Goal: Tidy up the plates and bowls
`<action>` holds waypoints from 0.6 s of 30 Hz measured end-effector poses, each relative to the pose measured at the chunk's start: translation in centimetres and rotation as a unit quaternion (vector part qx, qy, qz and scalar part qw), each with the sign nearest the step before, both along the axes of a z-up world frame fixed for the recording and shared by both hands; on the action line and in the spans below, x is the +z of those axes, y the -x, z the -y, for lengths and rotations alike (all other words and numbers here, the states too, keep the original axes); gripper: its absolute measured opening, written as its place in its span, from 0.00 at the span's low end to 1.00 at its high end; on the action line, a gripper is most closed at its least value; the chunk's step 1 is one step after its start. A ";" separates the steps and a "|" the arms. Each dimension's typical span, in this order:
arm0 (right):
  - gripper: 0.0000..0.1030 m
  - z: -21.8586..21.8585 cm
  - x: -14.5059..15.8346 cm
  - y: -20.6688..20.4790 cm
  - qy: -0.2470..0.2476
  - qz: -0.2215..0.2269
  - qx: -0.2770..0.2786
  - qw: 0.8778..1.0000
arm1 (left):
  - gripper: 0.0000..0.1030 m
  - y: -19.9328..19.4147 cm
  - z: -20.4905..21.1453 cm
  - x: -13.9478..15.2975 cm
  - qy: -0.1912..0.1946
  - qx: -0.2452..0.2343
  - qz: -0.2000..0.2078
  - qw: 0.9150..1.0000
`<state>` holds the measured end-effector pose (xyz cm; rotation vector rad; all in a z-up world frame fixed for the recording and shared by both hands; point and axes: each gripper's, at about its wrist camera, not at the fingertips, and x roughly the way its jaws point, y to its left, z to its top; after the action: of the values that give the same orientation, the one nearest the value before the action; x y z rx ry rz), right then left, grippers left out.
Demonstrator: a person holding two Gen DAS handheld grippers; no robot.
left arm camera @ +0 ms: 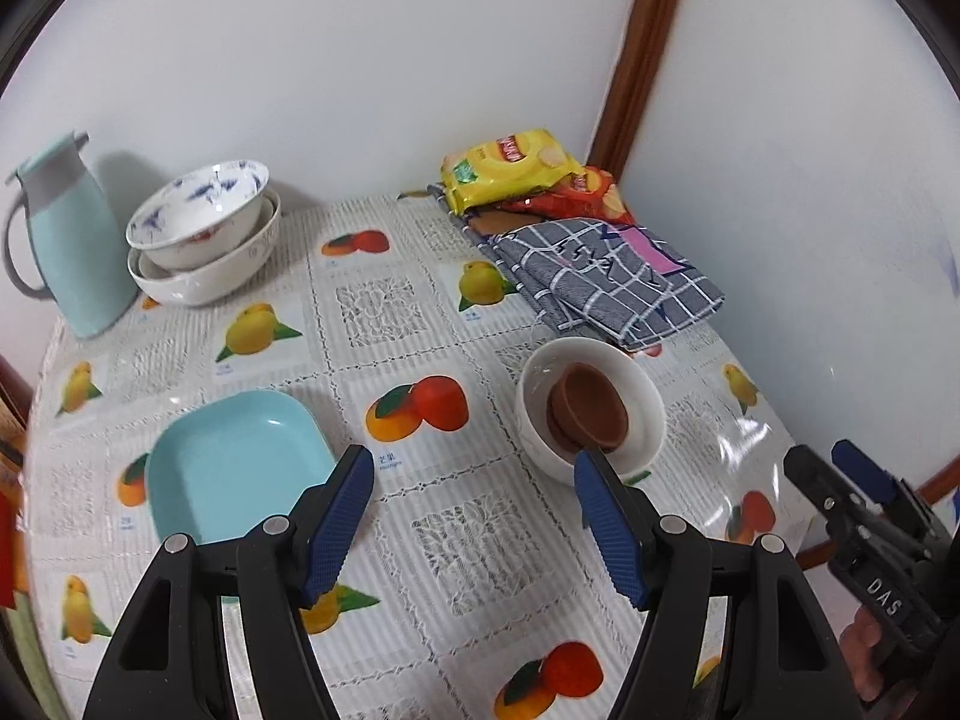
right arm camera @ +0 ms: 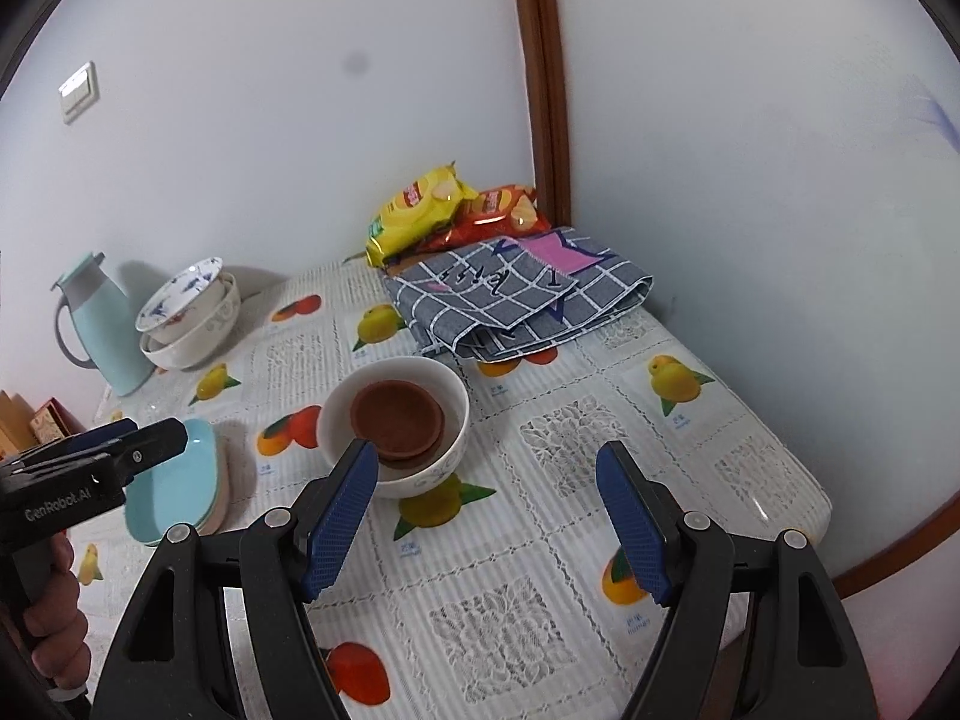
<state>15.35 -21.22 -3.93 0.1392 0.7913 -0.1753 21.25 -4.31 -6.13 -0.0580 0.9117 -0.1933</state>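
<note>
Left gripper point(left arm camera: 474, 480) hovers over the table point(left arm camera: 480, 552), jaws spread wide, nothing between them. Right gripper point(right arm camera: 486, 474) also spread wide and empty; its left fingertip point(right arm camera: 360, 456) sits in front of the white bowl's near rim, contact unclear. White bowl point(right arm camera: 447, 393) stands mid-table with two brown saucers point(right arm camera: 399, 417) stacked inside. Blue dish point(left arm camera: 234, 468) lies just past the left gripper's left finger, to the left of the white bowl and apart from it; from the right wrist view it rests on a second pinkish dish point(right arm camera: 223, 489). Stack of patterned bowls point(left arm camera: 204, 240) at the far left by the wall, beside a pale blue jug point(left arm camera: 75, 240). Folded checked cloth point(left arm camera: 606, 276) at the far right corner, just behind the white bowl, partly over yellow and red snack packs point(left arm camera: 516, 171).
</note>
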 end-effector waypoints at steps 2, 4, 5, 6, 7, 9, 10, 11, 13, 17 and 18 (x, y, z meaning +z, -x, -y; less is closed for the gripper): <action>0.72 0.0 -0.5 -0.9 -0.001 -0.004 0.005 1.000 | 0.66 -0.9 0.1 -0.6 -0.004 0.001 -0.008 1.000; 0.72 0.2 -1.1 -1.9 -0.009 -0.008 0.011 1.000 | 0.66 -1.9 0.3 -1.4 -0.004 0.001 -0.019 1.000; 0.72 0.4 -1.4 -2.3 -0.016 -0.010 0.013 1.000 | 0.66 -2.3 0.3 -1.8 0.000 0.001 -0.026 1.000; 0.72 0.6 -1.7 -2.8 -0.024 -0.014 0.015 1.000 | 0.66 -2.7 0.4 -2.1 0.005 -0.001 -0.034 0.999; 0.72 0.9 -2.0 -3.3 -0.029 -0.018 0.014 0.999 | 0.66 -3.1 0.6 -2.4 0.004 -0.004 -0.039 0.999; 0.72 1.3 -2.6 -4.2 -0.030 -0.025 0.009 0.999 | 0.66 -3.8 1.0 -2.9 0.004 -0.008 -0.047 0.999; 0.72 1.4 -2.9 -4.6 -0.028 -0.027 0.008 0.999 | 0.66 -4.2 1.2 -3.2 0.003 -0.009 -0.052 0.999; 0.72 1.6 -3.3 -5.1 -0.026 -0.032 0.007 0.999 | 0.66 -4.6 1.3 -3.4 0.002 -0.008 -0.055 0.998; 0.71 1.8 -3.9 -5.9 -0.026 -0.039 0.007 0.999 | 0.66 -5.4 1.6 -4.0 0.001 -0.008 -0.060 0.998; 0.59 2.0 -5.4 -7.6 -0.030 -0.061 0.017 0.998 | 0.66 -7.1 2.2 -5.0 0.008 -0.010 -0.072 0.997; 0.57 2.0 -5.9 -8.2 -0.029 -0.069 0.019 0.997 | 0.66 -7.5 2.4 -5.3 0.008 -0.014 -0.072 0.997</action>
<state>23.55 -23.20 -9.84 0.1683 0.9369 -0.1275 28.73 -6.74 -11.38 -0.0751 1.0542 -0.2238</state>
